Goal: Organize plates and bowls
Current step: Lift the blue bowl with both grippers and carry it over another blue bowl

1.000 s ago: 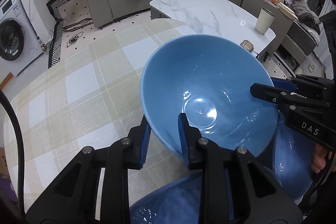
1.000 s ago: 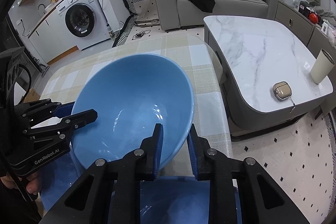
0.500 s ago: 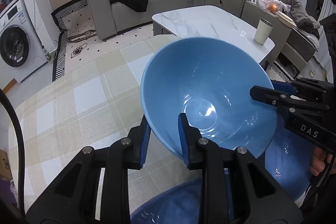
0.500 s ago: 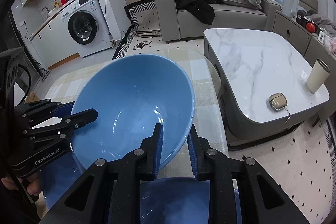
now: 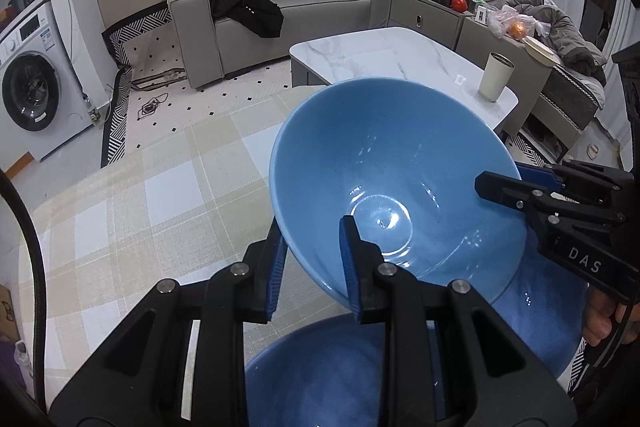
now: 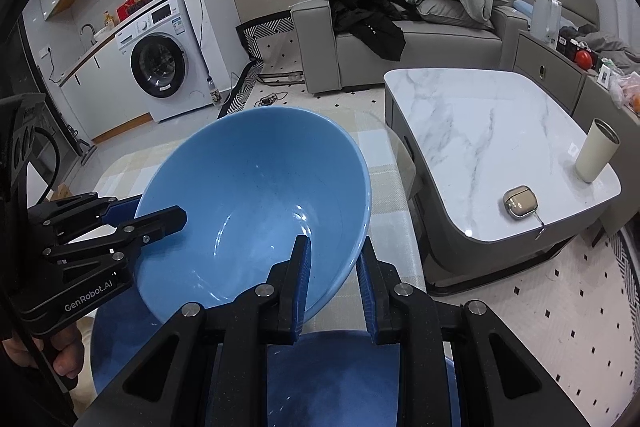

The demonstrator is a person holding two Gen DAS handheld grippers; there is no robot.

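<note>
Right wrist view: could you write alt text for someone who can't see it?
Two black handheld grippers, the right gripper in front and the left gripper at the left, clamp opposite rims of a tilted light blue bowl above darker blue dishes on a checked tablecloth. Behind are a marble coffee table, grey sofa and washing machine.

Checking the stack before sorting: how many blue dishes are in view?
3. A light blue ceramic bowl is held up by both hand-held grippers; a darker blue dish lies below at the near edge; another lies at lower right. More may be hidden underneath.
</note>
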